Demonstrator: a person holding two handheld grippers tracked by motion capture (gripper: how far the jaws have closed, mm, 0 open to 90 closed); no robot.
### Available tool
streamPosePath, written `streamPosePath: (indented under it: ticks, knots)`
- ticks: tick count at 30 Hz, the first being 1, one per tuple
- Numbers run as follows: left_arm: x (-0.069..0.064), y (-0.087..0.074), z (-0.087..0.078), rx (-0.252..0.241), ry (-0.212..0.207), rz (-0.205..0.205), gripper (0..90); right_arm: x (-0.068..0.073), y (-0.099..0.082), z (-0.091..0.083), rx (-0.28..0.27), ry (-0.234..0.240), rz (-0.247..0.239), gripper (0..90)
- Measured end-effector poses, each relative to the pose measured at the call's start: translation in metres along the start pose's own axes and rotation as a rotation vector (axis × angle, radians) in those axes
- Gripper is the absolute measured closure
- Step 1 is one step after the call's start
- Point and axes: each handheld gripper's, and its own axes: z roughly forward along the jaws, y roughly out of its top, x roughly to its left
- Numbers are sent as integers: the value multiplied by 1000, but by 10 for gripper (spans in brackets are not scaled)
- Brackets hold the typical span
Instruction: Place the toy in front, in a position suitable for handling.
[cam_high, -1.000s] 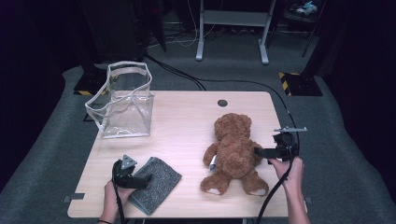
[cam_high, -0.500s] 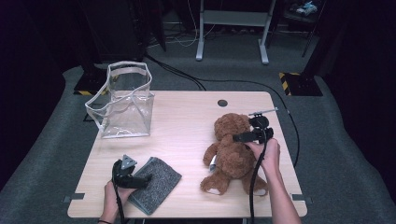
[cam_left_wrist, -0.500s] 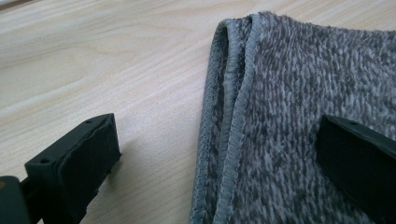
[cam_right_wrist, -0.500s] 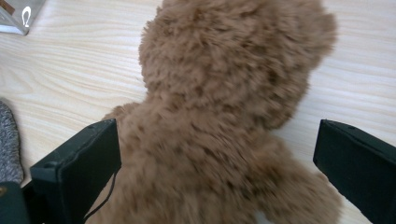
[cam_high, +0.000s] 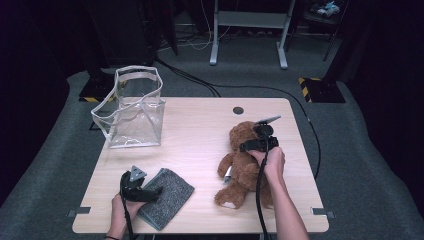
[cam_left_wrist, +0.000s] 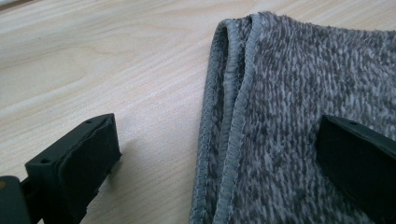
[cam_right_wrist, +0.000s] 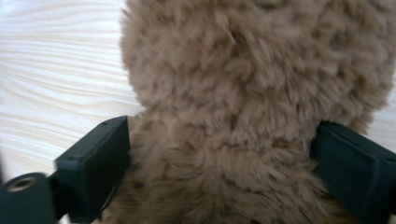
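A brown teddy bear (cam_high: 242, 170) lies on its back at the right of the wooden table (cam_high: 200, 135). My right gripper (cam_high: 250, 145) sits over its neck. In the right gripper view the bear (cam_right_wrist: 261, 70) spans the whole gap of this gripper (cam_right_wrist: 219, 172). Its jaws have just been closing, and the fur brushes both pads without looking squeezed. A folded grey cloth (cam_high: 167, 197) lies at the front left. My left gripper (cam_high: 152, 191) rests open at its edge. In the left gripper view that gripper (cam_left_wrist: 219, 154) has one jaw over the cloth (cam_left_wrist: 299, 93) and the other over bare wood.
A clear plastic bag (cam_high: 132, 112) with a white-trimmed rim stands open at the table's back left. A dark round hole (cam_high: 238, 110) sits near the back edge. Cables run across the grey floor behind the table.
My right hand has come in from the table's right edge, leftward onto the bear, and its gripper now straddles the bear's neck. The left hand and the cloth have stayed put.
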Motion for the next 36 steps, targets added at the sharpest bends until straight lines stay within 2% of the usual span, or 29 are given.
streamPosePath:
  ticks: [1,2,3,4,5,6,7,8,13,19,20,25,26,34,36]
  knots:
    - [0,0,0,0,0,0,2,-1,-1,1,-17,0,1,135]
    - [0,0,0,0,0,0,1,-4,-3,1,-17,2,-19,156]
    - [0,0,0,1,0,1,1,-3,-4,2,-24,-1,-6,184]
    - [0,0,0,0,0,0,1,-4,-5,2,-25,10,-16,268]
    - [0,0,0,0,0,0,1,-5,-6,3,-28,3,-30,310]
    - [0,0,0,0,0,0,1,-5,-6,3,-28,3,-30,310]
    - [0,0,0,0,0,0,1,-5,-8,5,-27,6,-30,386]
    - [0,0,0,0,0,0,1,-5,-8,5,-27,6,-30,386]
    - [0,0,0,3,-4,0,2,-9,-12,9,-41,21,-20,526]
    - [0,0,0,0,0,0,2,-7,-15,8,-65,19,-24,579]
    - [0,0,0,0,0,-2,2,-8,-15,7,-70,19,-44,587]
    - [0,0,0,0,0,-1,2,-10,-14,2,-117,49,-64,610]
    - [0,0,0,0,0,-1,2,-10,-14,1,-115,51,-80,614]
    - [0,0,0,0,-1,-2,2,-11,-8,-7,-121,82,-118,631]
    - [0,0,0,0,-1,-2,2,-11,-7,-11,-144,92,-130,636]
